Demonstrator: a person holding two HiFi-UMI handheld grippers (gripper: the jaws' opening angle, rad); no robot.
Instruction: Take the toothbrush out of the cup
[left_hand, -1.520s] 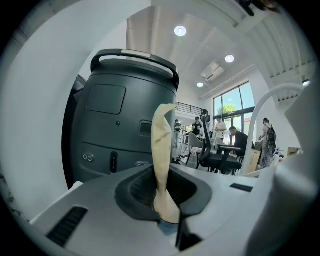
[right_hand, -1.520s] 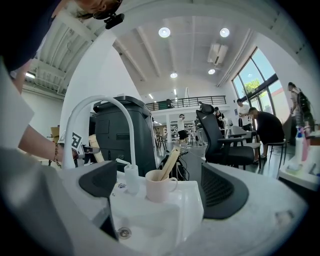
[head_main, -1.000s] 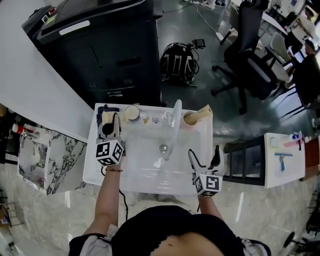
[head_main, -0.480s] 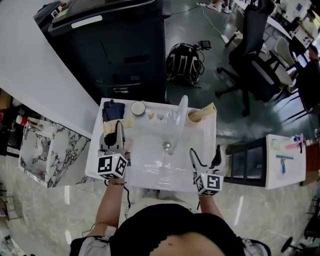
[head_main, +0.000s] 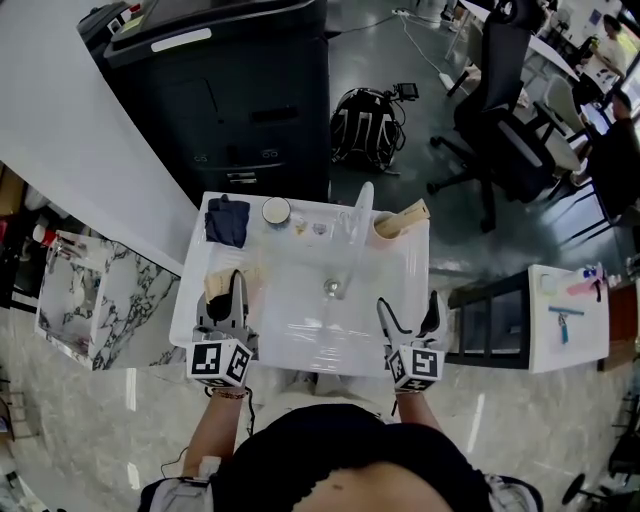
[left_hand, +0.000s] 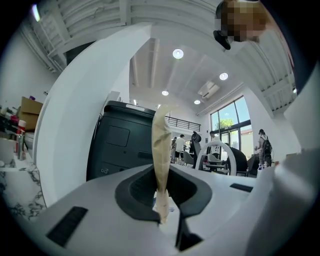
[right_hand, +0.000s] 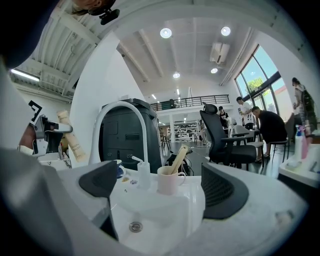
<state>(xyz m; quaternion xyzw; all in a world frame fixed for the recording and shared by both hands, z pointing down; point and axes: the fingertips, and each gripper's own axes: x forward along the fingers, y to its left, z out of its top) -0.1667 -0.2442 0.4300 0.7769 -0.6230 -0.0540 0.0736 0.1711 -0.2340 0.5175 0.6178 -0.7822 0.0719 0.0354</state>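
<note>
A pale cup stands at the sink's back right corner with a wooden toothbrush leaning out of it. In the right gripper view the cup and toothbrush sit straight ahead, across the basin. My right gripper hovers open over the sink's near right edge, nothing between its jaws. My left gripper, over the near left rim, is shut on a beige tube-like item. That item stands upright between the jaws in the left gripper view.
The white sink has an arched faucet at the back middle. A dark cloth, a round tin and small items line the back ledge. A black cabinet stands behind, a marble block at left.
My left gripper has drawn back from the sink's back left ledge to the near left rim, carrying the beige item. The right gripper has barely shifted.
</note>
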